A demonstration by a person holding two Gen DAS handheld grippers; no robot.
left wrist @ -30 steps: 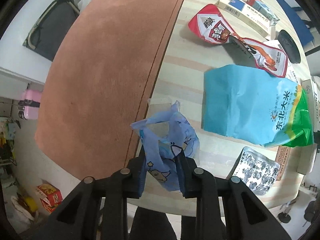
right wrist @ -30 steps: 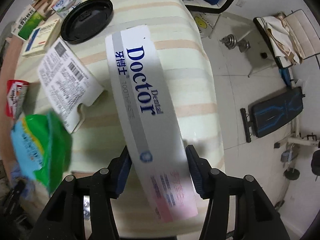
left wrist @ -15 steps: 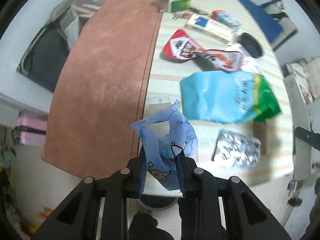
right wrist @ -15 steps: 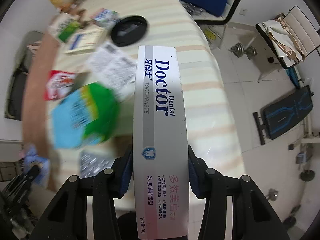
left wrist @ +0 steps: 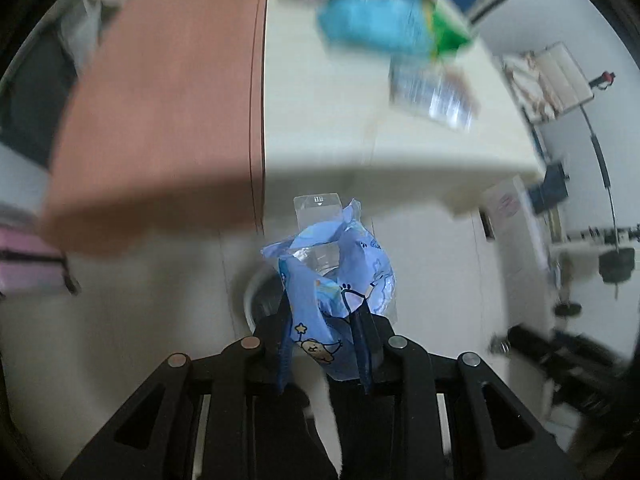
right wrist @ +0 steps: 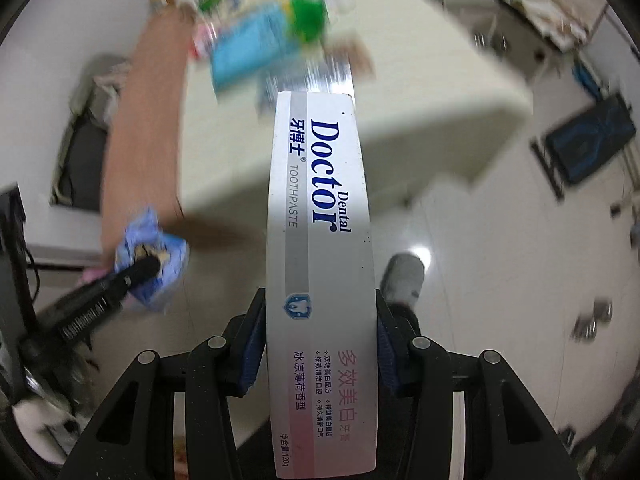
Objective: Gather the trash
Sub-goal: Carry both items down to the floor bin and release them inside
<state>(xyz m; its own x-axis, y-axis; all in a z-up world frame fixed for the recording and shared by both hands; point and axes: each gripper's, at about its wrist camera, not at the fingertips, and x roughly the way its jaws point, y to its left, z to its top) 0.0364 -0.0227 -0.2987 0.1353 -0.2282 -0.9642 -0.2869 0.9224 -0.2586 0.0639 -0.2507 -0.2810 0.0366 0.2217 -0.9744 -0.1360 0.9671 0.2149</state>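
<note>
My left gripper (left wrist: 322,320) is shut on a crumpled blue cartoon-print wrapper (left wrist: 340,264) with a clear plastic piece inside it. It hangs past the table edge, over the floor, above a round pale bin rim (left wrist: 250,296). My right gripper (right wrist: 320,320) is shut on a long white toothpaste box (right wrist: 320,184) that sticks out forward, also off the table. In the right wrist view the left gripper (right wrist: 140,270) and its blue wrapper (right wrist: 160,248) show at the lower left.
The table (left wrist: 400,152) with a brown mat (left wrist: 168,100) lies behind, blurred. On it are a blue-green rice bag (left wrist: 384,28) and a silver blister pack (left wrist: 432,92). A person's shoe (right wrist: 402,276) stands on the tiled floor. A weight bench (right wrist: 588,140) is to the right.
Both grippers have swung off the table to above the floor, each keeping its item. The toothpaste box went from tilted to straight between the right jaws. The table has slid to the top of both views.
</note>
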